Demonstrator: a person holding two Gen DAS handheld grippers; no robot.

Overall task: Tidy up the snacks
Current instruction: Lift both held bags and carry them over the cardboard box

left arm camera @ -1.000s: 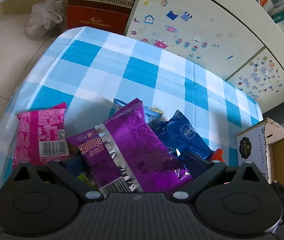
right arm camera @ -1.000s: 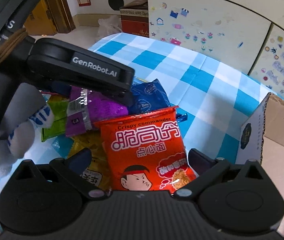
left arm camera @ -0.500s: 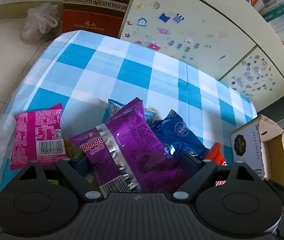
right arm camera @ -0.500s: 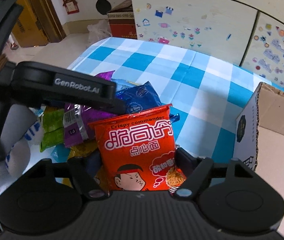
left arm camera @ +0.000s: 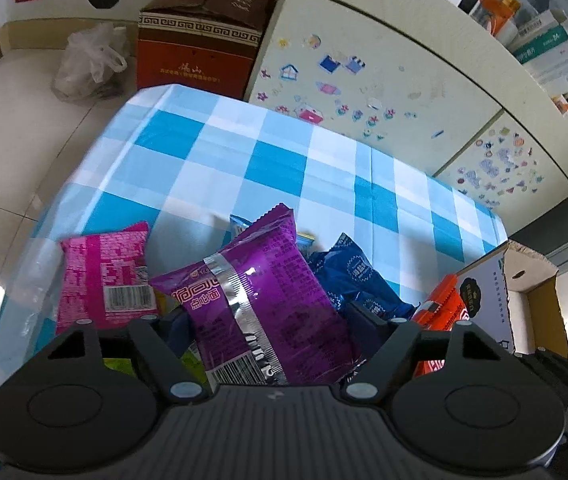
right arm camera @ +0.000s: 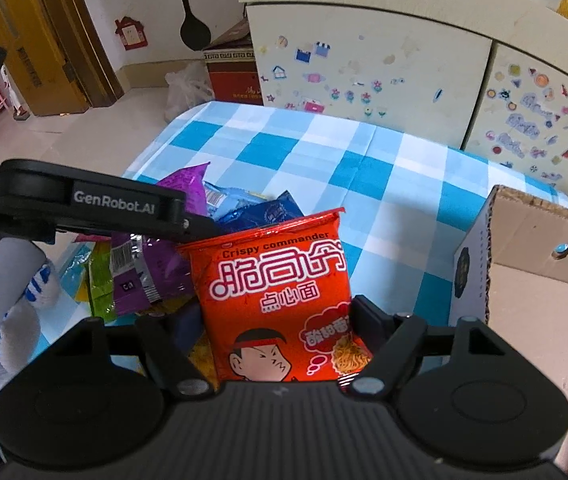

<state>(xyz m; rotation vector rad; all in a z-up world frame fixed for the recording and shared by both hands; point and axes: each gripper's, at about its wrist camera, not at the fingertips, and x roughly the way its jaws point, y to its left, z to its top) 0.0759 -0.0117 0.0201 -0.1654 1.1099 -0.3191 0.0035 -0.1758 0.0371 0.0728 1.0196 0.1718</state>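
Note:
My left gripper [left arm camera: 262,320] is shut on a purple snack packet [left arm camera: 260,292] and holds it above the snack pile. My right gripper [right arm camera: 280,320] is shut on a red "Crispy commander" noodle packet [right arm camera: 280,300], lifted beside the open cardboard box [right arm camera: 531,304]. The left gripper's body [right arm camera: 84,204] shows at the left of the right wrist view, with the purple packet [right arm camera: 148,268] under it. A pink packet [left arm camera: 104,276] and blue packets [left arm camera: 347,276] lie on the blue checked tablecloth [left arm camera: 244,160]. The red packet's edge [left arm camera: 439,312] shows at the right of the left wrist view.
The cardboard box [left arm camera: 523,304] stands at the table's right end. A cream cabinet with stickers [left arm camera: 383,80] stands behind the table. A brown and red carton [left arm camera: 200,48] and a plastic bag [left arm camera: 92,64] sit on the floor beyond. Green and yellow packets [right arm camera: 100,284] lie in the pile.
Both grippers have risen and pulled back with their packets. The red packet has moved up and towards the box; the purple packet is lifted higher off the pile.

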